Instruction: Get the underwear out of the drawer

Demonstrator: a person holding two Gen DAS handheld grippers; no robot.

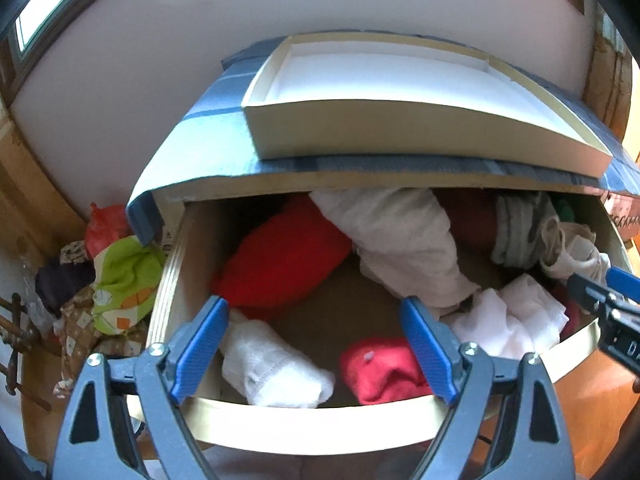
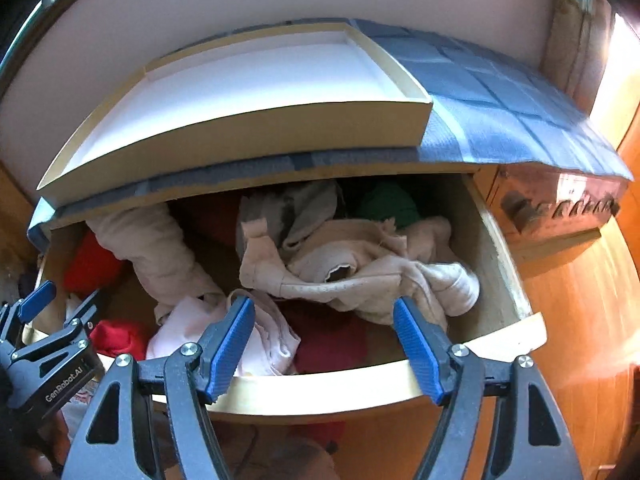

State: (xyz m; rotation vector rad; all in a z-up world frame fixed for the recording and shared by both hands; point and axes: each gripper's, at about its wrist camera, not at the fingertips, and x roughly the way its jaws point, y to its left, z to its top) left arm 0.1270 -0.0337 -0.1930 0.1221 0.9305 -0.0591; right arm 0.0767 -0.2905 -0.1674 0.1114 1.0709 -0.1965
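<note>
Since the drawer [image 2: 516, 332] stands pulled open beneath its cloth-covered top, the underwear lies exposed as a loose jumble: a crumpled beige garment [image 2: 352, 276] heaped toward the right side, a pale pink piece [image 2: 268, 340] against the front wall, and red [image 1: 288, 260] and white [image 1: 272, 368] bundles to the left. All of it looks light, soft and limp, so a piece should bunch and drape once lifted; a raised fold or a thick hem, such as the beige garment's rolled edge, would give the fingers more to pinch than a flat layer, and neighbouring pieces may drag along. The right gripper [image 2: 324, 344] hovers over the drawer's front edge with its fingers spread and nothing between them, the pink piece just beside the left finger. The left gripper [image 1: 320, 348] likewise hangs released over the white and red bundles. The right wrist view alone shows something green [image 2: 388, 204] at the back, possibly another garment, though it is too shadowed to tell; the left wrist view alone shows the pile of clothes [image 1: 116, 280] on the floor beside the cabinet. A shallow empty box [image 1: 420, 128] sits on the cabinet top.
</note>
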